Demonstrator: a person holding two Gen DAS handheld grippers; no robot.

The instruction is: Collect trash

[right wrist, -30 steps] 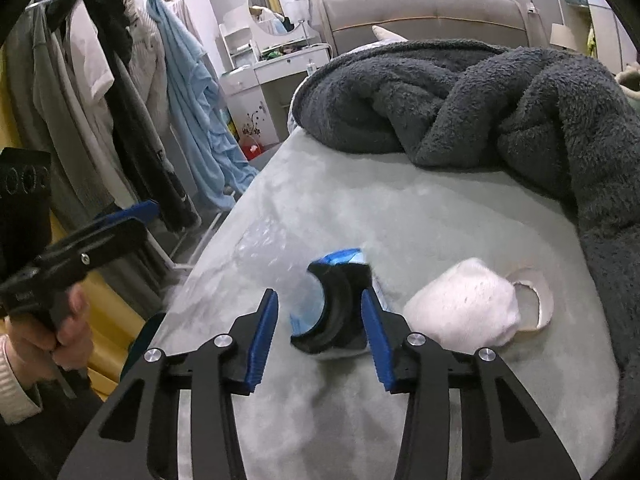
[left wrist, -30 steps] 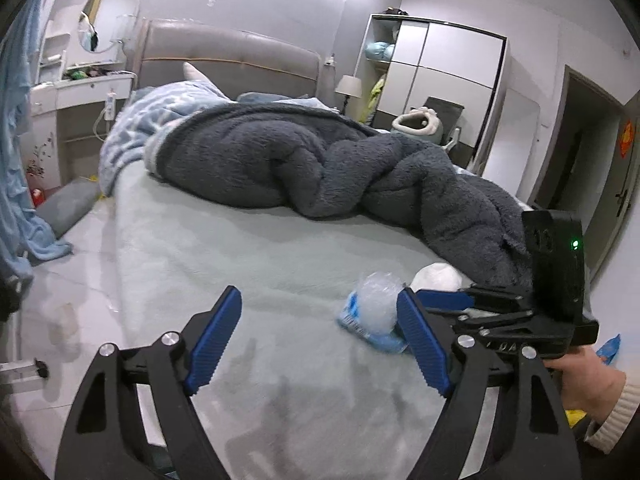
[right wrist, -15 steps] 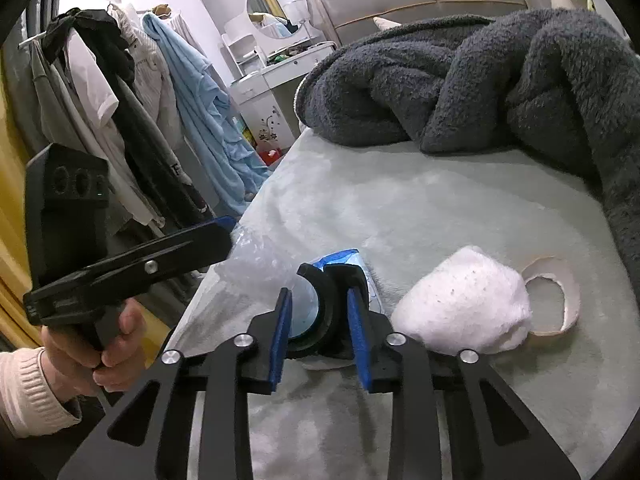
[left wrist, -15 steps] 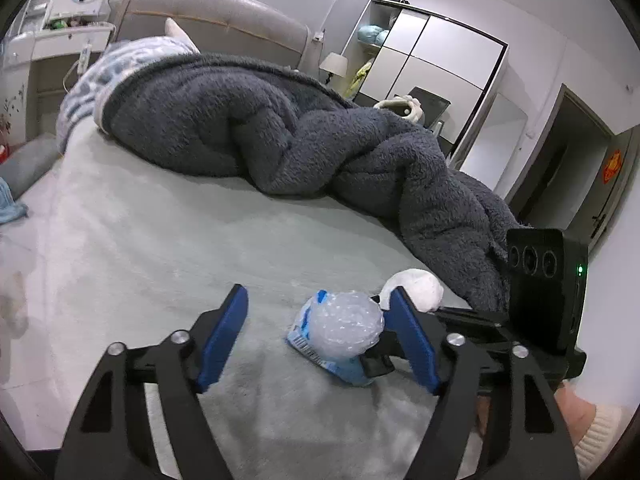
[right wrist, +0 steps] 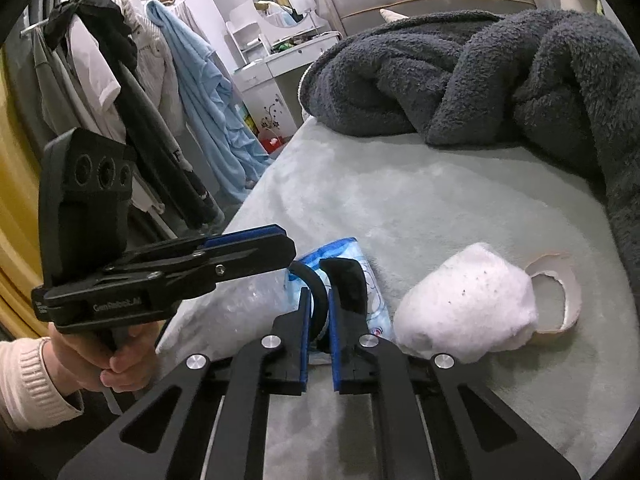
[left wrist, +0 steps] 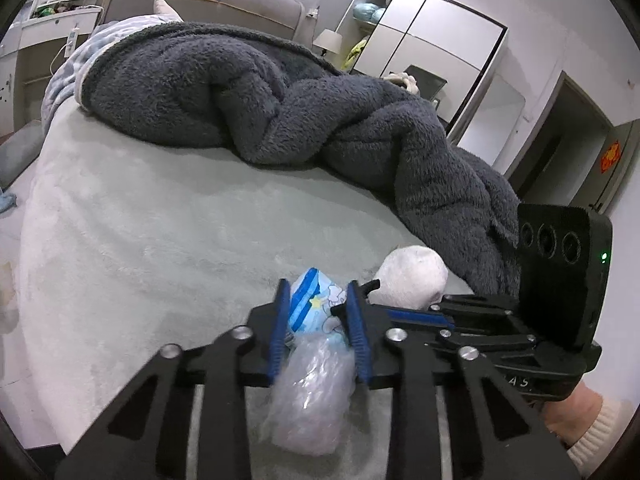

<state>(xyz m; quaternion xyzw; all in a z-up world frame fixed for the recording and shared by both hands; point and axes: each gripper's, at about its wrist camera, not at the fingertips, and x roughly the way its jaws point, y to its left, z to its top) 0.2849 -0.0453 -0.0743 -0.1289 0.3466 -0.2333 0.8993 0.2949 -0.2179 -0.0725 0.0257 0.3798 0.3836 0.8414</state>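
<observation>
A crumpled clear plastic bag (left wrist: pixel 316 388) lies at the bed's near edge, against a blue and white wrapper (left wrist: pixel 316 308). My left gripper (left wrist: pixel 318 320) is shut on the clear plastic bag, with the wrapper between its fingertips. In the right wrist view the bag (right wrist: pixel 228 312) sits under the left gripper's fingers (right wrist: pixel 240 248). My right gripper (right wrist: pixel 318 320) is shut on a curved black piece (right wrist: pixel 340 284) that lies on the wrapper (right wrist: pixel 364 284). A white tissue wad (right wrist: pixel 468 304) lies just right of the wrapper, also in the left wrist view (left wrist: pixel 412 276).
A torn beige paper ring (right wrist: pixel 560 292) lies beside the wad. A dark grey fleece blanket (left wrist: pixel 280 100) is heaped across the far half of the bed (left wrist: pixel 140 220). Clothes hang on a rack (right wrist: pixel 132 100) left of the bed. A wardrobe (left wrist: pixel 424 36) stands behind.
My left gripper moved right and forward over the clear bag and closed from wide open. My right gripper narrowed further on the black piece.
</observation>
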